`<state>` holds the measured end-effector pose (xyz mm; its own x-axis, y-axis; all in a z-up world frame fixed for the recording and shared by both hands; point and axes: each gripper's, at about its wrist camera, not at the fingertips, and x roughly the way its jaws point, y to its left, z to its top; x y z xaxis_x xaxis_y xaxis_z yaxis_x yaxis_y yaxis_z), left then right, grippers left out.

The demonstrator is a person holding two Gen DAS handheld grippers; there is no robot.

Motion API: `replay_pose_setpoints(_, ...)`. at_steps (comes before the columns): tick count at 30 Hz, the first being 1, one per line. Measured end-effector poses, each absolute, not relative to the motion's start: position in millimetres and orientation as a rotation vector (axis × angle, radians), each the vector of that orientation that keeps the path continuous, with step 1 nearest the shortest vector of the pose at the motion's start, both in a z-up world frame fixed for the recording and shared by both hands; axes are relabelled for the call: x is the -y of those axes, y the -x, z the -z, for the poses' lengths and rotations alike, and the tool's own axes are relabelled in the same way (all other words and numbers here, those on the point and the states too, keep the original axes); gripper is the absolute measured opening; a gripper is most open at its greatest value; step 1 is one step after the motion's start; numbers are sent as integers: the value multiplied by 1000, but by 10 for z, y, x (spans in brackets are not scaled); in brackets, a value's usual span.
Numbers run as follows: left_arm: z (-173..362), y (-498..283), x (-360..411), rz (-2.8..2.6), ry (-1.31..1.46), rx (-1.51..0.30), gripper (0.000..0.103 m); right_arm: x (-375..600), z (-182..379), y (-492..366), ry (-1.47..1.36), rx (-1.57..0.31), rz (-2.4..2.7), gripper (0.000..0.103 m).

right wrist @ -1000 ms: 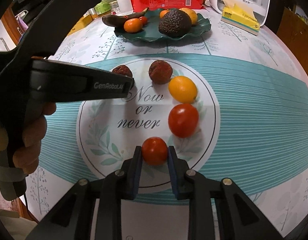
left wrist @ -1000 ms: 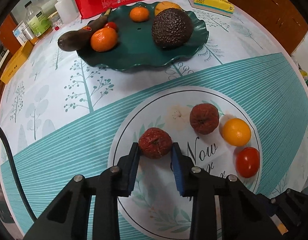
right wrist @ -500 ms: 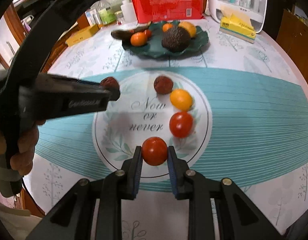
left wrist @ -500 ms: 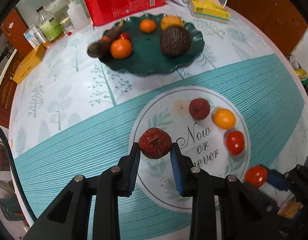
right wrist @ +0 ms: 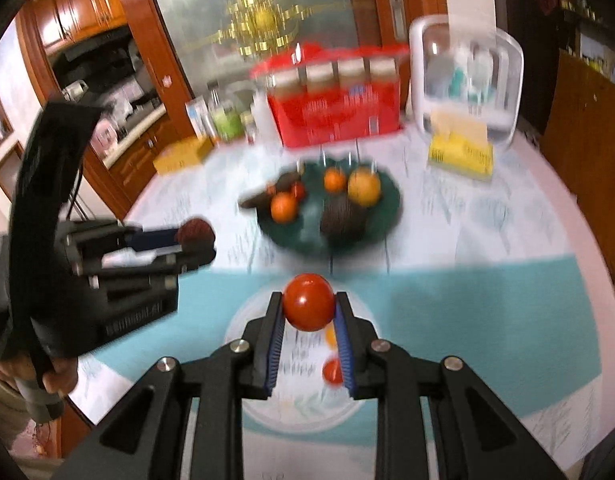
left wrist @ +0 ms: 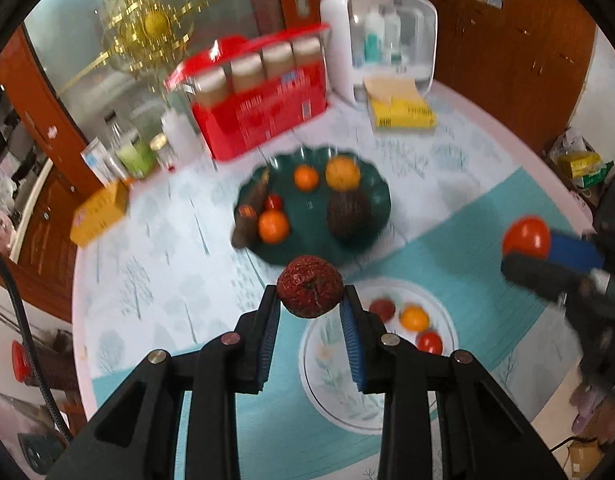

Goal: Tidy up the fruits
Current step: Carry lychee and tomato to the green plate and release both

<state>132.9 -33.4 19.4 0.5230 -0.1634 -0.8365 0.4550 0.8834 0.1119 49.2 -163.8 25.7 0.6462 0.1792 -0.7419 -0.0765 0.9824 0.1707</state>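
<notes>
Both grippers hang above the table, each pinching a fruit: the left gripper point(left wrist: 310, 307) clamps a wrinkled dark-red fruit point(left wrist: 310, 291); the right gripper point(right wrist: 308, 312) clamps a red tomato point(right wrist: 308, 301); the green dish point(left wrist: 381, 200) lies straight ahead and below both, seemingly no nearer to either.

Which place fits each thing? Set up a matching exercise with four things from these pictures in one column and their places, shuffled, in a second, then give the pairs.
Things:
1. wrinkled dark red fruit
2. smooth red tomato
3. avocado
4. yellow box

Places:
A. on the green plate
B. between the fingers of the right gripper
C. on the table by the white case
D. between the fingers of the left gripper

Pairs: 1-D, 2-B, 3-A, 4-C
</notes>
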Motion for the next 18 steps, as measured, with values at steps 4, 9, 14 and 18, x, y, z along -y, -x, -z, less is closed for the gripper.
replay_pose_setpoints(4, -541, -1490, 373, 364, -340, -908, 29, 1748, -701, -782, -148, -804, -176, 25)
replay_pose_setpoints(9, -845, -1680, 480, 349, -354, -882, 29, 1822, -1071, -1113, -122, -759, -190, 25)
replay_pose_setpoints(14, -923, -1957, 620, 307, -386, -868, 29, 1918, -1182, -1530, -96, -771, -185, 25)
replay_pose_setpoints(18, -746, -2191, 710, 279, -399, -905, 29, 1990, -1011, -1858, -100, -824, -181, 25)
